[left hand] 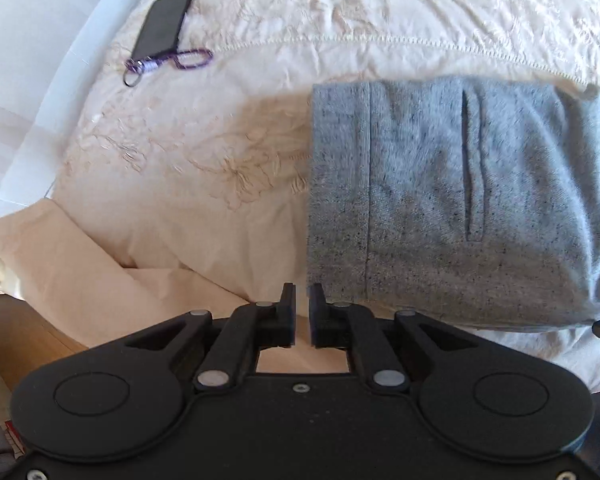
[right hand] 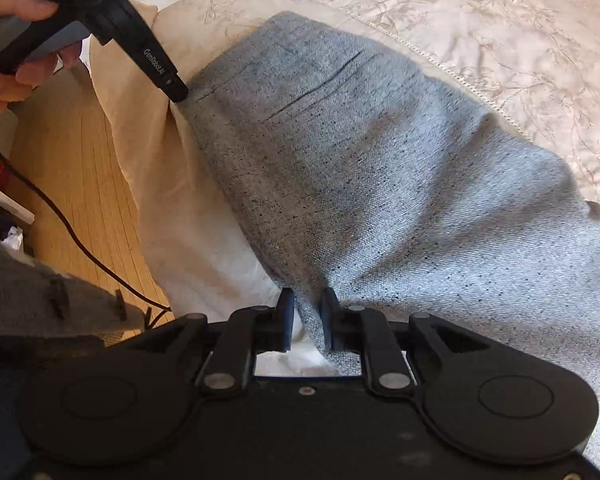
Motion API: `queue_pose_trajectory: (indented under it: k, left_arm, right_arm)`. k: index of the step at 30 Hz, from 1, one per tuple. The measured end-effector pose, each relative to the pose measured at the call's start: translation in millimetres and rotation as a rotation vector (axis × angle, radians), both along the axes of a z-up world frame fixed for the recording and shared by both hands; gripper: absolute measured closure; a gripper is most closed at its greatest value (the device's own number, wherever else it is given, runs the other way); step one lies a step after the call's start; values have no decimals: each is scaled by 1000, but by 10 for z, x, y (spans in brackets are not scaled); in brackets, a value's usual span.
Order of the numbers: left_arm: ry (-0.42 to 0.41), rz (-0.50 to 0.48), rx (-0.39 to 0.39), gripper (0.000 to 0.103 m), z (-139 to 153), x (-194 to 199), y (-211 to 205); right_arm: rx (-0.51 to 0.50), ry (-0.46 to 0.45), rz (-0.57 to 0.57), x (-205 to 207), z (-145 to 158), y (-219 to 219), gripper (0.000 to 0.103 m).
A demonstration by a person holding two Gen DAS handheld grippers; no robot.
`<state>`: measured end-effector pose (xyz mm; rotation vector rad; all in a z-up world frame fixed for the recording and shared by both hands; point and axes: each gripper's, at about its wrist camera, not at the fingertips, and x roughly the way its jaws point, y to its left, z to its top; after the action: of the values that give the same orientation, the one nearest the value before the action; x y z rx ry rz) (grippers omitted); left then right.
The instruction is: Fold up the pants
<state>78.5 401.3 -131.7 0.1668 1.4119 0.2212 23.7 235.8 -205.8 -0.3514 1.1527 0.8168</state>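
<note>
The grey pants [left hand: 460,200] lie on a cream embroidered bedspread [left hand: 220,152], waistband end toward the left with a pocket slit showing. My left gripper [left hand: 302,300] is shut and empty, its tips at the near left corner of the waistband. In the right wrist view the left gripper [right hand: 178,94] touches that corner of the pants [right hand: 380,184]. My right gripper [right hand: 307,308] is shut on a fold of grey pants fabric at the near edge.
A black phone [left hand: 165,22] with a purple lanyard [left hand: 172,62] lies on the bedspread at the far left. The bed's near edge drops to a wooden floor [right hand: 72,184], where a black cable [right hand: 60,216] trails.
</note>
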Motion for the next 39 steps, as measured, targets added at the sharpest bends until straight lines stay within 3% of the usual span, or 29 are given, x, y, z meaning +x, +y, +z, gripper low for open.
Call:
queue_pose_trajectory:
  k: [3,6,9,13,18,21,23,27,32,34,39]
  left_arm:
    - [-89,1,-8,86,366,92,-98]
    - [-152,-25,-47,86,510,383,-311]
    - [-196,-51,-124,86,415,810,-617]
    - [-191,-124,-202,86,139,1182,-1079]
    - [-79,-219,-259,84,-328,1029,-1382]
    - [77,-197,-260,86,-745,654,-1321]
    - [43,-199,-283,86,-806,449,-1227]
    - [48,-161,-313,86,-782,415,-1139]
    - [51,-162,-325,86,-797,411,-1103]
    - [49,-159,-338,86,-800,420,-1073]
    - [61,-100,-387,86,-827,473,-915]
  right_arm:
    - [37,-16,-103,145,221,-249,83]
    - [62,-46,-225,387,371,-458,82]
    - [86,-96,-360,688,462,-704,82]
    - [91,-164,-457,1010,473,-915,79]
    - [47,-75,-439,1421,376,-970,79]
    - [30,-57,-438,1567,347,-968,76]
    - [14,-68,-435,1680,298,-930,75]
    - [30,-53,-433,2010,160,-827,75]
    - [20,71,-425,2313,-148,-626,73]
    - [-4,188,-396,2233,-241,-606,72]
    - [61,222,-346,1563,-52,-702,72]
